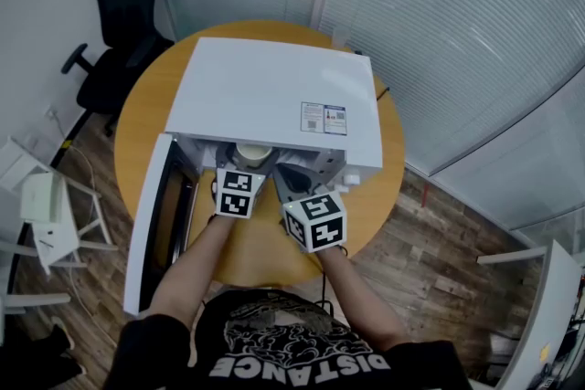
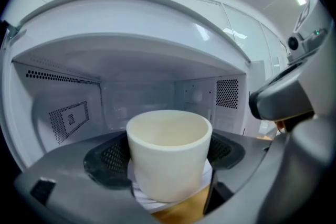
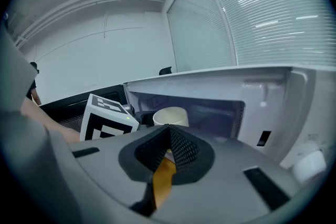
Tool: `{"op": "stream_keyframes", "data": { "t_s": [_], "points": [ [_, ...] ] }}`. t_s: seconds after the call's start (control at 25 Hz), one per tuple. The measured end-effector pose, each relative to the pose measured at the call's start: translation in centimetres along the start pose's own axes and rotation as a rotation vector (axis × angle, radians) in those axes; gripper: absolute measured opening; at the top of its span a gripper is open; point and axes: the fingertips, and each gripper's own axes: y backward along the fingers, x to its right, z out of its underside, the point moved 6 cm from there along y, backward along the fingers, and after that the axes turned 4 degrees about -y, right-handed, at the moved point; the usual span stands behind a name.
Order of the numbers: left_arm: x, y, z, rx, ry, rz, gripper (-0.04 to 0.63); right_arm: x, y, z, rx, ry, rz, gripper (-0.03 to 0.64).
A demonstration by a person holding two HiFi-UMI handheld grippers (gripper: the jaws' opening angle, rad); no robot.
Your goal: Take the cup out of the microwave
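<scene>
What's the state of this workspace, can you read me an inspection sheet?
Surface: round wooden table.
Job's things: white microwave, door swung open to the left; cream cup at its mouth.
Clutter: nothing seen.
Grippers: left hand-held gripper closed on the cup; right hand-held gripper shut, empty, beside it.
Cables: what looks like a dark cord by the microwave's right rear corner.
Surroundings: black office chair, window blinds, white stand at left, wood floor.

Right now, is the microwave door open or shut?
Open. The door stands swung out to the left, and the microwave cavity shows behind the cup.
</scene>
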Motion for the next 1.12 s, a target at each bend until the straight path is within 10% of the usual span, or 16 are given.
{"op": "stream_keyframes", "data": {
  "t_s": [1.12],
  "points": [
    [3.8, 8.2, -0.1, 0.012, 0.014, -0.048, 0.43, -3.1, 5.1, 1.7, 0.043, 0.086, -0.004, 0.015]
  ]
}}
